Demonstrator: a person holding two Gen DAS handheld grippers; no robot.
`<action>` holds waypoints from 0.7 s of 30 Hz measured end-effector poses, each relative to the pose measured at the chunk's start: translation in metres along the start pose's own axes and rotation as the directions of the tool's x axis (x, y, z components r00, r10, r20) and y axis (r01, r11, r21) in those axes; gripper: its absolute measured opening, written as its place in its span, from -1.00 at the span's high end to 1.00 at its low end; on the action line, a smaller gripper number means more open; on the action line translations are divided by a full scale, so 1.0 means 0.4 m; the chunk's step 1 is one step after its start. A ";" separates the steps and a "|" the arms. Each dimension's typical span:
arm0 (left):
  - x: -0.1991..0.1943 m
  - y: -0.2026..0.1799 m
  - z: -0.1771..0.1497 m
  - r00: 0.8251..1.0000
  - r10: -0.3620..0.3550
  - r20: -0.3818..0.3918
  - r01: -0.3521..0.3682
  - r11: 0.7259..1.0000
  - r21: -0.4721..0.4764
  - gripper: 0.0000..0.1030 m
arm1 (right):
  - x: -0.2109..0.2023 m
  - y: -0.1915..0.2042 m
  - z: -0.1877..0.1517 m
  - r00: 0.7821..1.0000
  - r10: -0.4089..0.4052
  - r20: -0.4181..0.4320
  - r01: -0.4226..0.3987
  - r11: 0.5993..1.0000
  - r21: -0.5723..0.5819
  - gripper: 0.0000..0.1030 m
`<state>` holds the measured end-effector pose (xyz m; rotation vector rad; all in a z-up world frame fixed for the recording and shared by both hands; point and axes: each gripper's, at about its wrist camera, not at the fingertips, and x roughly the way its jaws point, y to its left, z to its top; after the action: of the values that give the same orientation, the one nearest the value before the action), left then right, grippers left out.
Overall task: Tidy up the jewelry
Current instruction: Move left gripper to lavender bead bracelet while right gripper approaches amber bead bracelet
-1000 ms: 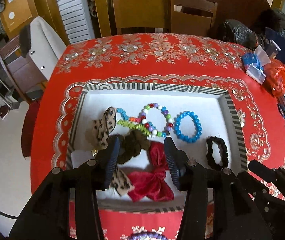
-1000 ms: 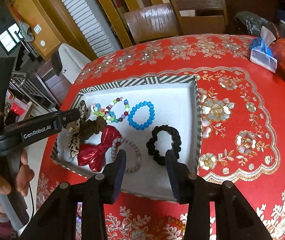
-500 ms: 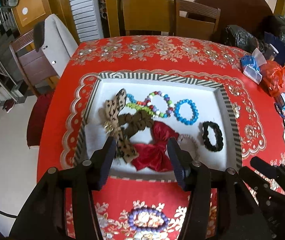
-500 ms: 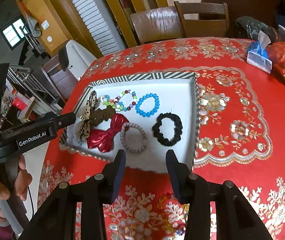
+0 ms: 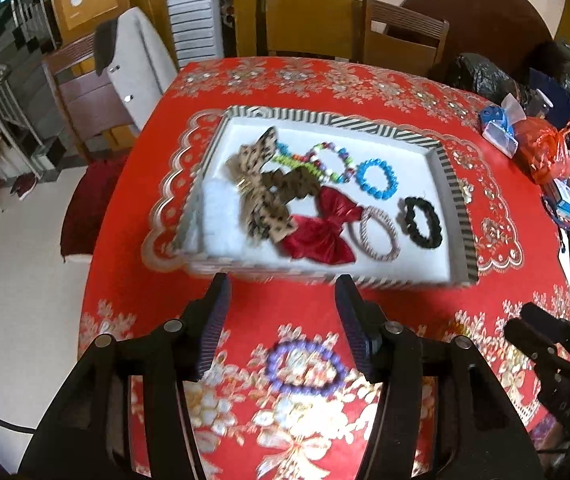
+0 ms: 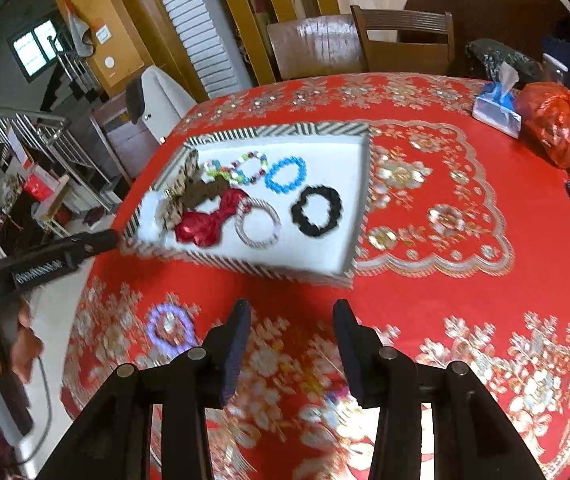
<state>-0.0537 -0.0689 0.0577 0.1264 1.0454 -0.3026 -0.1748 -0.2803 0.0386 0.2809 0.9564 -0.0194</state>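
Note:
A white tray with a striped rim (image 5: 451,184) (image 6: 359,216) sits on the red tablecloth. In it lie a leopard bow (image 5: 259,184), a red bow (image 5: 323,228) (image 6: 205,222), a blue bead bracelet (image 5: 377,179) (image 6: 285,175), a multicolour bead bracelet (image 5: 331,160), a pale striped ring (image 5: 379,234) (image 6: 257,226) and a black scrunchie (image 5: 421,222) (image 6: 317,211). A purple bead bracelet (image 5: 305,368) (image 6: 169,326) lies on the cloth in front of the tray. My left gripper (image 5: 283,320) is open and empty, just above the purple bracelet. My right gripper (image 6: 291,344) is open and empty, to its right.
A tissue pack (image 6: 497,110), a red plastic bag (image 6: 561,124) and clutter stand at the table's right side. Wooden chairs (image 5: 401,40) stand behind the table. The table's left edge (image 5: 97,248) drops to the floor.
Both grippers have pulled back from over the tray toward the table's near side. The purple bracelet on the cloth has come into view between the left fingers.

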 end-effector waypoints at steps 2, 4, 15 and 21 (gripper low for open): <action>-0.007 0.018 -0.023 1.000 0.000 -0.011 -0.001 1.000 -0.019 -0.06 | -0.004 -0.018 -0.031 1.000 -0.021 -0.012 0.021 1.000 -0.002 0.20; -0.011 0.042 -0.051 1.000 -0.003 -0.025 0.002 0.999 -0.045 -0.08 | -0.001 -0.043 -0.059 0.999 -0.040 -0.033 0.041 0.999 0.005 0.19; -0.007 0.103 -0.178 0.995 0.018 -0.101 -0.032 0.990 -0.135 -0.09 | -0.001 -0.126 -0.181 0.994 -0.046 -0.102 0.052 0.997 0.057 0.19; -0.015 0.081 -0.209 0.995 0.027 -0.099 -0.040 0.991 -0.129 -0.09 | -0.001 -0.103 -0.185 0.995 -0.025 -0.100 0.028 0.999 0.030 0.19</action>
<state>-0.1159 -0.0164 0.0198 0.0406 1.1554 -0.1981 -0.2402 -0.3020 -0.0106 0.3003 1.0598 -0.0448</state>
